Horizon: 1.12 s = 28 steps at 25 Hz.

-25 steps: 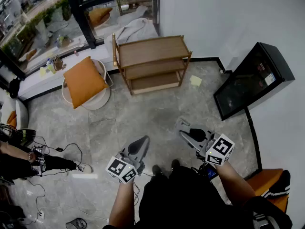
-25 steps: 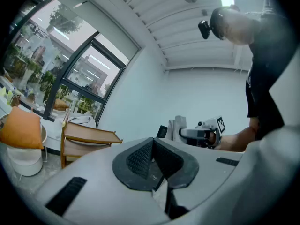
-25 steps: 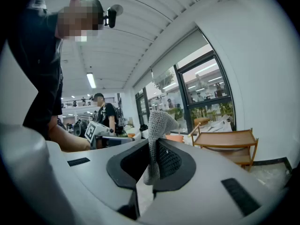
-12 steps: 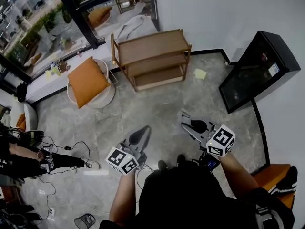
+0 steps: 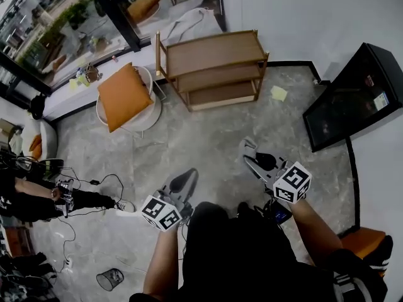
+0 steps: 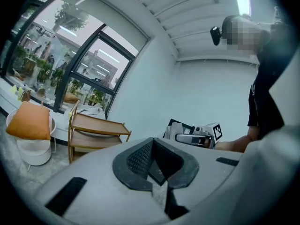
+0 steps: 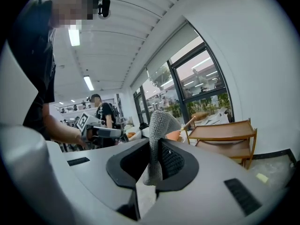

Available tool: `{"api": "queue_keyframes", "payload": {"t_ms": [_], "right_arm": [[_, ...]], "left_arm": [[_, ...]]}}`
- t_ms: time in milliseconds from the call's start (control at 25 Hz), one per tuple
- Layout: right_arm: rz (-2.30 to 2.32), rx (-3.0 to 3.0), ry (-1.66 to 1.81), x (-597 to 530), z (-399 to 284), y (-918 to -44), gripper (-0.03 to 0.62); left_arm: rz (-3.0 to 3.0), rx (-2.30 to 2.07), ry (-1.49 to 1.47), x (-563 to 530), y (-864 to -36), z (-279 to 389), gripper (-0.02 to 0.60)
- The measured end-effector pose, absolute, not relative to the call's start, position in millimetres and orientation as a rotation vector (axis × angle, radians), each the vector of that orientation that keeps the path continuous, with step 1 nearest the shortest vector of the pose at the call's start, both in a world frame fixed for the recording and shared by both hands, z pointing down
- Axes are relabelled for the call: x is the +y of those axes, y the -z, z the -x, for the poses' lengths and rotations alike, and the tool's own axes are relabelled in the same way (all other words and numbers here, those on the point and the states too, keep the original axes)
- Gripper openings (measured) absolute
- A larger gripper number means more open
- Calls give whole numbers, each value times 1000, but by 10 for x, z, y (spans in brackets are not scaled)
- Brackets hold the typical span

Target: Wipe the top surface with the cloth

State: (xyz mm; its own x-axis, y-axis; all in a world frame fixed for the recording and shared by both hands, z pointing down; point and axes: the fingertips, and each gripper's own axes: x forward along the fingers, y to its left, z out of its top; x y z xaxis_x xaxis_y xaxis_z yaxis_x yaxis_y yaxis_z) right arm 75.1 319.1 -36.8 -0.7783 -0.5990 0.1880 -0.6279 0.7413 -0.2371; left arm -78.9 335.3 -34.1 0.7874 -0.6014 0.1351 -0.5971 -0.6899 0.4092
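A three-tier wooden shelf (image 5: 211, 52) stands against the far wall by the window, its top board bare. It also shows in the left gripper view as the shelf (image 6: 96, 124) and in the right gripper view as the shelf (image 7: 225, 129). My right gripper (image 7: 157, 146) is shut on a grey knitted cloth (image 7: 161, 123) that sticks up between its jaws. The left gripper (image 6: 152, 142) is shut with nothing in it. In the head view the left gripper (image 5: 187, 175) and right gripper (image 5: 247, 146) hover over the floor, well short of the shelf.
An orange cushion (image 5: 124, 95) lies on a white round chair left of the shelf. A black cabinet (image 5: 352, 96) stands at the right wall, a yellow note (image 5: 278, 93) on the floor near it. Cables and a seated person's legs (image 5: 38, 200) are at far left.
The head view has shifted, so the shelf now sits a little further right and higher in the picture. Both grippers hold the same pose, the cloth still in the right one.
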Motion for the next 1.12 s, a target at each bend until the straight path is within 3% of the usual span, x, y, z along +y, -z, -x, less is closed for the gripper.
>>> {"api": "queue_keyframes", "payload": {"t_ms": [280,600,1120], "right_arm": [[-933,-2851,-447,2338,-384,141,35],[-910,-2784,-426,761,278,-311,35],[-798,-2797,-276,-1324,892,-2033,35]], "left_arm": [[-2475,-988,60,2680,-2,1254,12],[-2435,-918,-91,960,-910,1647,11],[-2498,-1025,-109,-986,-2268,1800,12]]}}
